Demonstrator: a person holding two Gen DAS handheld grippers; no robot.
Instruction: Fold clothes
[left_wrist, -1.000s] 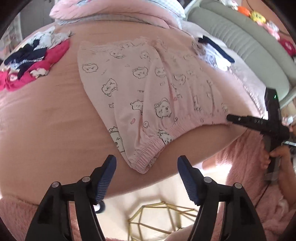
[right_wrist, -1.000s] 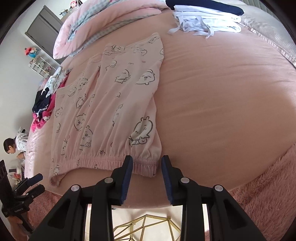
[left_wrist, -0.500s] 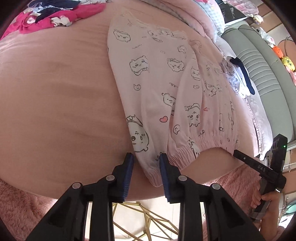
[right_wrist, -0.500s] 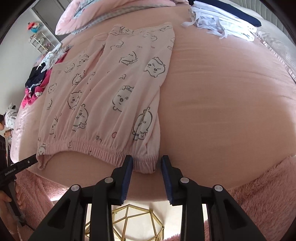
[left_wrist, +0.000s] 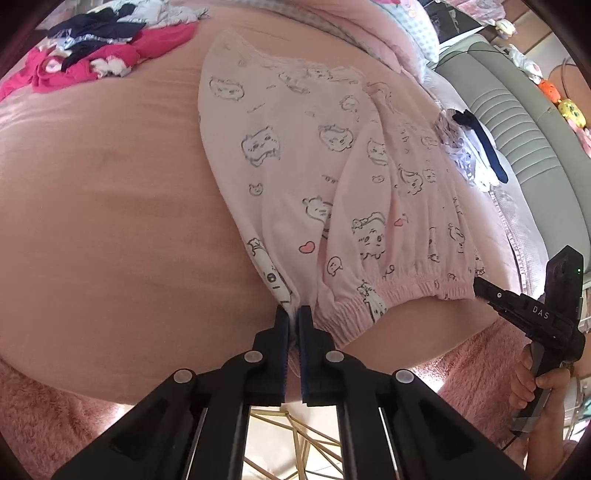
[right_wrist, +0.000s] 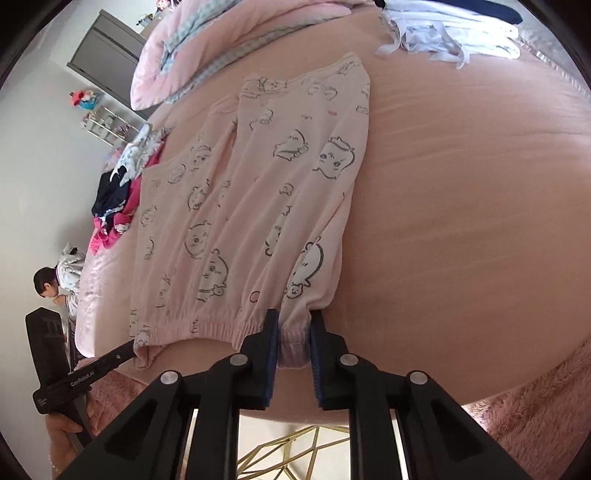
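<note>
Pale pink pyjama trousers (left_wrist: 314, 166) with a cartoon print lie flat on the pink bed (left_wrist: 92, 221), their elastic waistband toward me. My left gripper (left_wrist: 294, 312) is shut on the waistband's left corner, where the cloth bunches between the pads. In the right wrist view the trousers (right_wrist: 251, 192) reach down to my right gripper (right_wrist: 293, 319). Its jaws are closing on the waistband's right corner, which fills the gap between the blue pads. Each view also shows the other gripper at the far end of the waistband: the right gripper (left_wrist: 480, 290) and the left gripper (right_wrist: 127, 347).
A heap of magenta and navy clothes (left_wrist: 92, 48) lies at the bed's far left. Folded white and navy garments (right_wrist: 454, 29) sit far right, beside a pink quilt (right_wrist: 221, 37). A fluffy pink cover (left_wrist: 37, 406) hangs off the near edge above a gold wire frame (left_wrist: 295, 443). A person (right_wrist: 48, 286) is beyond the bed.
My left gripper moved in to the waistband's left corner and its jaws went from wide open to shut on it. The right jaws narrowed onto the right corner, gathering the cloth.
</note>
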